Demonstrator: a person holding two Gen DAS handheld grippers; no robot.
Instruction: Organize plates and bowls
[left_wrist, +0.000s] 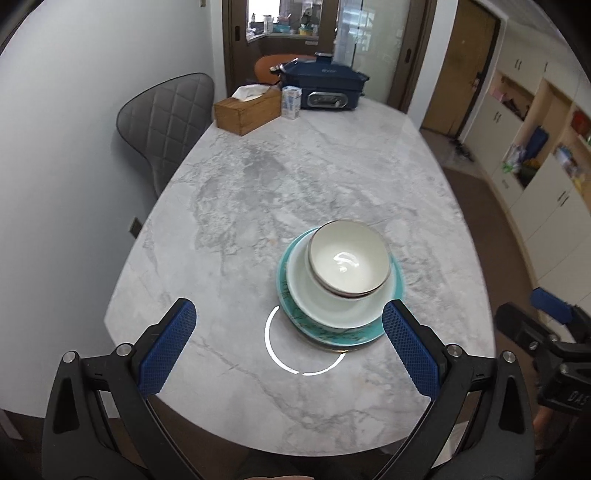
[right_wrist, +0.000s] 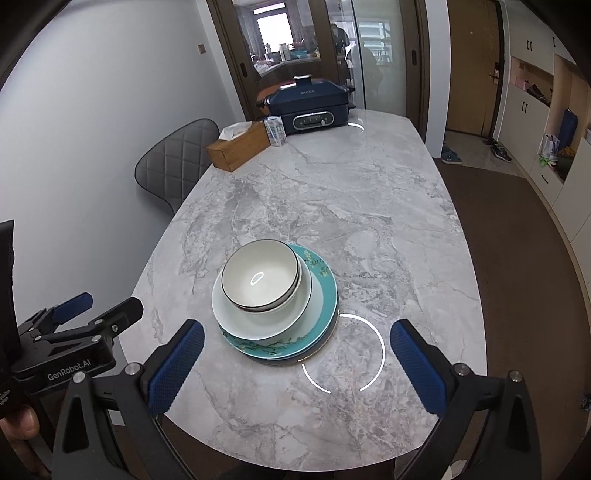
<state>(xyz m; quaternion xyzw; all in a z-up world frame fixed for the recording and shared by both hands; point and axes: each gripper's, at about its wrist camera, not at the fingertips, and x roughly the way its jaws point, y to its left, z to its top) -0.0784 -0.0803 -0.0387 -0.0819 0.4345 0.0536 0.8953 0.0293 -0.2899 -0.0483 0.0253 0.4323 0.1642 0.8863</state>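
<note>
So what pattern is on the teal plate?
Branches with pale blossoms on the teal plate, clearest in the right wrist view.

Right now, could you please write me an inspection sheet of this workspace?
Surface: grey marble table, ring-shaped light reflections on it.
Job's things: white bowl nested in a second bowl, on a white plate, on a teal plate, with darker plate edges beneath; one stack near the front.
Clutter: wooden tissue box, small carton, blue cooker at the far end.
Grippers: left claw open, empty; right claw open, empty.
Cables: nothing seen.
Surroundings: grey chair, glass doors, cabinets, shoes by the door.
</note>
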